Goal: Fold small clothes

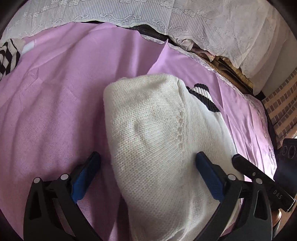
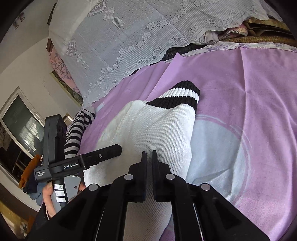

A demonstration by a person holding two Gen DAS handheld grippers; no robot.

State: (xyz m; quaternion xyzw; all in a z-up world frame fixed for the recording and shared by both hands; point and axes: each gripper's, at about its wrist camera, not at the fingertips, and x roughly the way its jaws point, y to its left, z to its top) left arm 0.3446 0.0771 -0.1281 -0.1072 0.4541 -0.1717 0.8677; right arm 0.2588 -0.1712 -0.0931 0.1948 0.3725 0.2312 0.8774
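Left gripper (image 1: 148, 170): nearest the lens in the left wrist view; its blue-padded fingers (image 1: 87, 176) stand spread wide, one on each side of the white sweater, with nothing pinched between them.
Right gripper (image 2: 149, 157): nearest the lens in the right wrist view; its black fingers are pressed almost together just above the sweater's knit, and whether any fabric is caught between them cannot be told.
Purple sheet (image 1: 55, 111): covers the bed under the sweater, creased, with a pale blue round patch (image 2: 213, 144) just beside the sweater.
Lace cover (image 1: 148, 14): white, flower-patterned, draped beyond the far edge of the sheet.
Striped garment (image 1: 8, 59): black and white, lying on the sheet well apart from the sweater.
Brick wall (image 1: 280, 105): past the sheet's edge.
Window (image 2: 18, 129): dark-framed, set in a cream wall beyond the striped garment.
White sweater (image 1: 148, 129): knitted, folded into a bulky bundle on the sheet, with a black-and-white ribbed cuff (image 2: 180, 96) at its far end.
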